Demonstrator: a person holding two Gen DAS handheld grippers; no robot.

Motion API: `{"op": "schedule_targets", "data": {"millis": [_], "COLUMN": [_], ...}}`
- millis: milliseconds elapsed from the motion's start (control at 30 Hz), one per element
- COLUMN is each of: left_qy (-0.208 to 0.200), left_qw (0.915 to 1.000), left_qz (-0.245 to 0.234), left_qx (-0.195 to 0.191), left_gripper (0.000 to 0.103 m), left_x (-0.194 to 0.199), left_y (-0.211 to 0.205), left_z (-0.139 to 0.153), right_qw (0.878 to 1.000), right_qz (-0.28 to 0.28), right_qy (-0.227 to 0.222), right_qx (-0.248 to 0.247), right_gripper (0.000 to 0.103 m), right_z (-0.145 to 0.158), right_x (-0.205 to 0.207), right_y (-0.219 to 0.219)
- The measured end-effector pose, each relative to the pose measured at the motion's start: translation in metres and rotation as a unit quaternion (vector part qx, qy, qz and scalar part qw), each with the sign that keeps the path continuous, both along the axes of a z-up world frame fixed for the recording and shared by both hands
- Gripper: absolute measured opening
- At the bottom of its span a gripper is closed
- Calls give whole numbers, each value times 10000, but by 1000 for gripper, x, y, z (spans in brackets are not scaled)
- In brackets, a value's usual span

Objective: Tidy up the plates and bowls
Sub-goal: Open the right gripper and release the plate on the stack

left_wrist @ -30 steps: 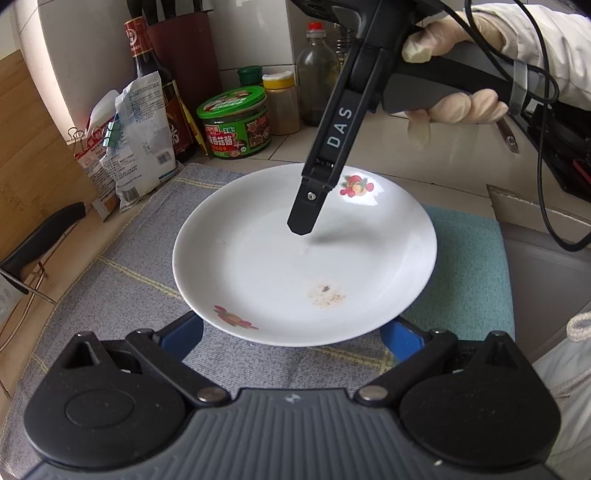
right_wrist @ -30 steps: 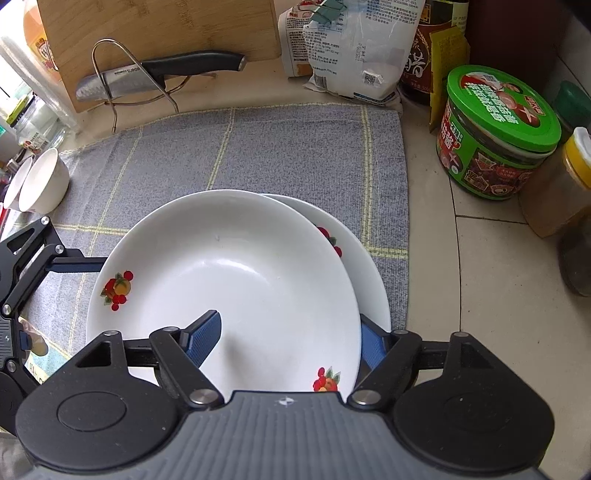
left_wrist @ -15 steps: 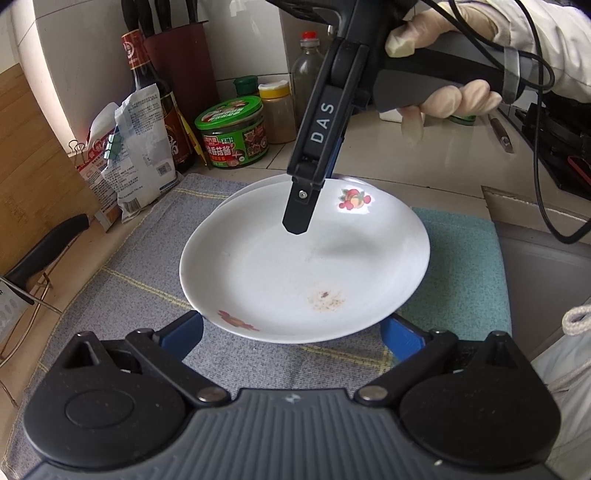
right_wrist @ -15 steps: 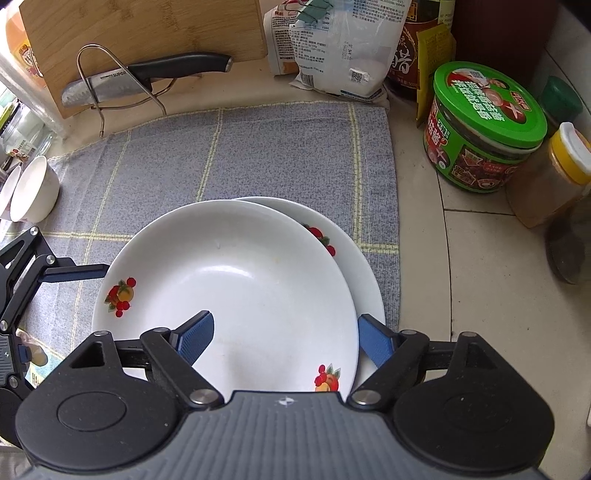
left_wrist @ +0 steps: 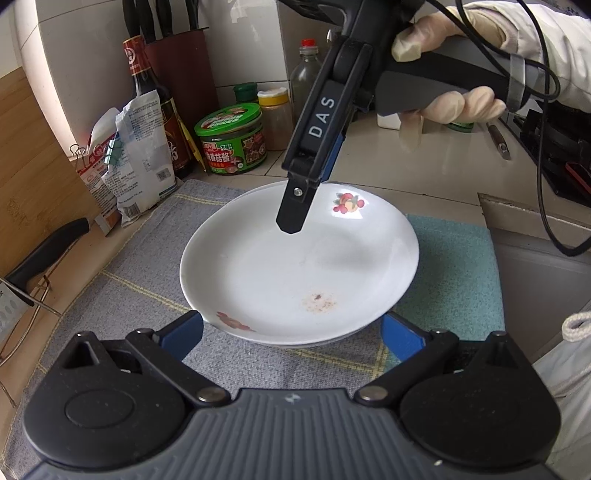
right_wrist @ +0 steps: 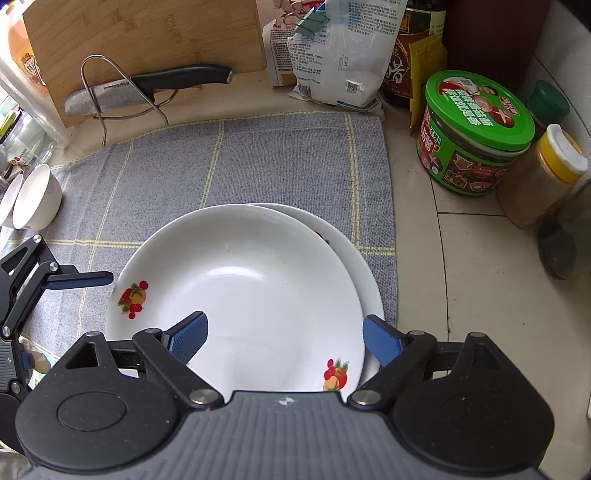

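A white plate with fruit decals lies on a second white plate, shifted a little off centre, on a grey cloth. My right gripper, held by a gloved hand, points steeply down over the plate's rim. Its jaws are opening: one blue pad hangs over the plate's inside and the other outside the rim, neither pressing. My left gripper stands open at the opposite rim, a finger on each side. Two small white bowls sit at the cloth's edge.
A knife rests on a wire rack before a wooden board. A clipped bag, a dark sauce bottle, a green-lidded jar and a yellow spice jar line the wall. A teal cloth lies beside the plates.
The top plate has sunk onto the lower plate. The right gripper's jaws have spread wider and it has lifted slightly. The left gripper has stayed put.
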State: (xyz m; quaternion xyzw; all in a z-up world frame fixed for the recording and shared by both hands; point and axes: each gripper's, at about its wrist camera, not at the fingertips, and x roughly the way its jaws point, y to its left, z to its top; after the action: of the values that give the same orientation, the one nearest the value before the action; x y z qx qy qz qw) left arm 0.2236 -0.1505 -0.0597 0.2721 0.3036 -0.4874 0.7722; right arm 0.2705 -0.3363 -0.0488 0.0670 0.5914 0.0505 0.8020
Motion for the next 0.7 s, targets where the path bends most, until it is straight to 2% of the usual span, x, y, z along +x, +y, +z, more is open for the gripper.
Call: {"op": "schedule_targets", "data": {"millis": [333,467,600,700], "left_qy": [-53,-8,37,51], "left_qw": [9998,9990,9971,9935], "left_qz": [139,384,700,1047], "left_qx": [-148,-213,-307,-440], "left_gripper": [102,102,102,102], "left_x": [-3,-3,-2,-3], "left_y": [4,9,14,19], "left_z": [7,10,16,23], "right_qw": [9987,9956,9873,9809], "right_qz": [-101,-76,72,141], "right_qy": [-449,-793,-1253,-1575], "right_qx": [-208,-503,-976,-1131], "right_gripper": [94,94,94,94], "right_z": [16,23,28,30], "right_x": [-14,-21,-31,-41], "right_y": [8,16,31,38]}}
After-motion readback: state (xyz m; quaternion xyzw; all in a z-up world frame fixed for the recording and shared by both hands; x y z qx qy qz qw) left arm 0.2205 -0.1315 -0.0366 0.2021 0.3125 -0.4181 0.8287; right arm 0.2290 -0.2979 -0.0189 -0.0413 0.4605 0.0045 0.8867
